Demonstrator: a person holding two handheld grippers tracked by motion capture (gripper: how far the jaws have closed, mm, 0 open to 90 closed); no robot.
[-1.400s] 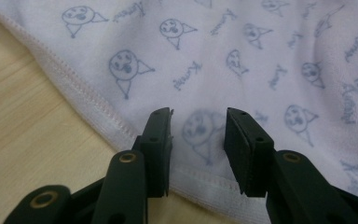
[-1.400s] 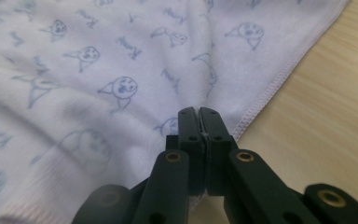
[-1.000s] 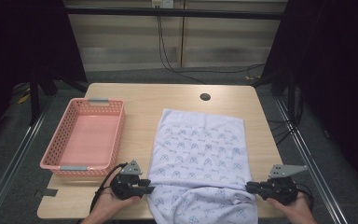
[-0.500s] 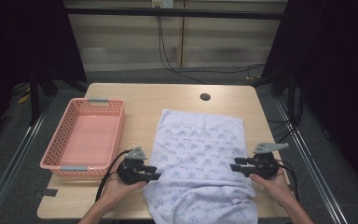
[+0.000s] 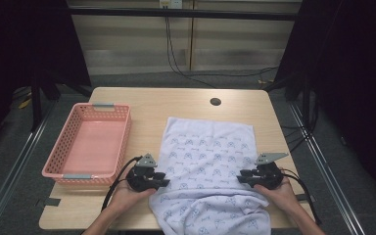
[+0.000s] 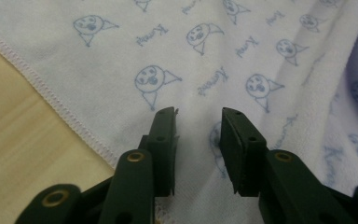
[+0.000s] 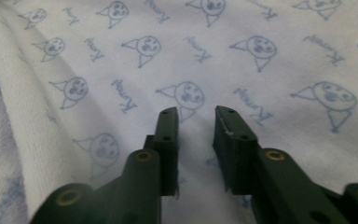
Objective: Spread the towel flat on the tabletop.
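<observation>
A pale towel (image 5: 208, 161) printed with small blue faces lies flat down the middle of the wooden table (image 5: 142, 105), its near end rumpled and hanging over the front edge. My left gripper (image 5: 164, 181) rests at the towel's left hem, pointing right. In the left gripper view my left gripper (image 6: 198, 116) is open over the towel (image 6: 242, 51), right by the stitched hem, with nothing between its fingers. My right gripper (image 5: 241, 173) sits at the towel's right side, pointing left. It (image 7: 195, 114) is open just above the cloth (image 7: 261, 56).
A pink plastic basket (image 5: 54, 164) stands empty on the left part of the table. A dark round cable hole (image 5: 215, 102) sits near the far edge. Black frames and cables surround the table; bare wood lies between basket and towel.
Both grippers have moved from the towel's near corners forward and inward onto its two sides. The towel's near end looks more bunched than before.
</observation>
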